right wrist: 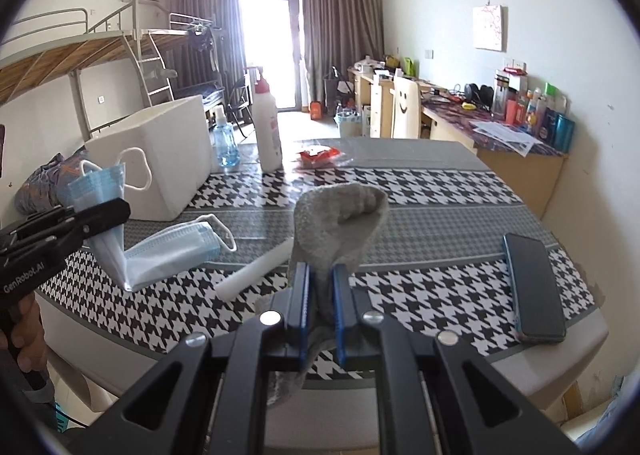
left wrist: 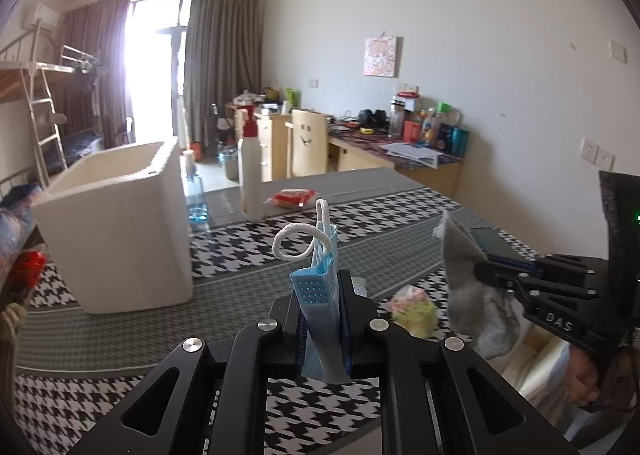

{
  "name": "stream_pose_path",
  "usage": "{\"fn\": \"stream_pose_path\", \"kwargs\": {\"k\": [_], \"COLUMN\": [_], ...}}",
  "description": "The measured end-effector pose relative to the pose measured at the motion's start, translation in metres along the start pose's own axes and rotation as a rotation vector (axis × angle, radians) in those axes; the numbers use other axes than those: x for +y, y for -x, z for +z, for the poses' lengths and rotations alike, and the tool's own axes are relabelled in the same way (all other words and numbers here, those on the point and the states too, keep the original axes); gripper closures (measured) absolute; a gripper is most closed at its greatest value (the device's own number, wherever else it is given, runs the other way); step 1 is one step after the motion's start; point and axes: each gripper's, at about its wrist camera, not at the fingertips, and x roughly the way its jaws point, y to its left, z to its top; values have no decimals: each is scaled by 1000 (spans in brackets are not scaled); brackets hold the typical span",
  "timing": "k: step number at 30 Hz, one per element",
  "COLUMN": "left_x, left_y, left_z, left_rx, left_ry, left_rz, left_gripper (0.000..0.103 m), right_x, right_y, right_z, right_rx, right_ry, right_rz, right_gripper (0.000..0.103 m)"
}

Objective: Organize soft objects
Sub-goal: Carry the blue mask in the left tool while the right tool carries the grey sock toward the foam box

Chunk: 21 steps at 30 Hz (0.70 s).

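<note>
Both tools, left (left wrist: 320, 287) and right (right wrist: 320, 275), clamped tight.

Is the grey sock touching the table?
Apart. The right wrist view shows the grey sock clamped in the right gripper, hanging clear above the table.

We see right gripper (right wrist: 320, 287) jaws clamped on grey sock (right wrist: 340, 223) above the houndstooth counter (right wrist: 420, 295). Left gripper (right wrist: 108, 213) pinches blue masks (right wrist: 160, 255). White bin (right wrist: 168, 159) behind; phone (right wrist: 534, 287) at right edge.

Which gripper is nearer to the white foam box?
Left. The left gripper, holding the blue mask, is beside the white foam box; the right gripper, holding the grey sock, is farther away.
</note>
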Motion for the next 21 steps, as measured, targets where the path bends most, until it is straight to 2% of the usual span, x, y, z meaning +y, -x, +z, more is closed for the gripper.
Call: {"fn": "stream_pose_path", "kwargs": {"k": [21], "left_x": [23], "left_y": [-2], "left_z": [21], "left_rx": [-51], "left_ry": [3], "left_rz": [61], "left_gripper": [89], "right_x": [23], "right_y": [-9], "right_z": [33], "right_rx": [-53], "right_ry": [55], "right_rz": [53], "right_gripper": [89]}}
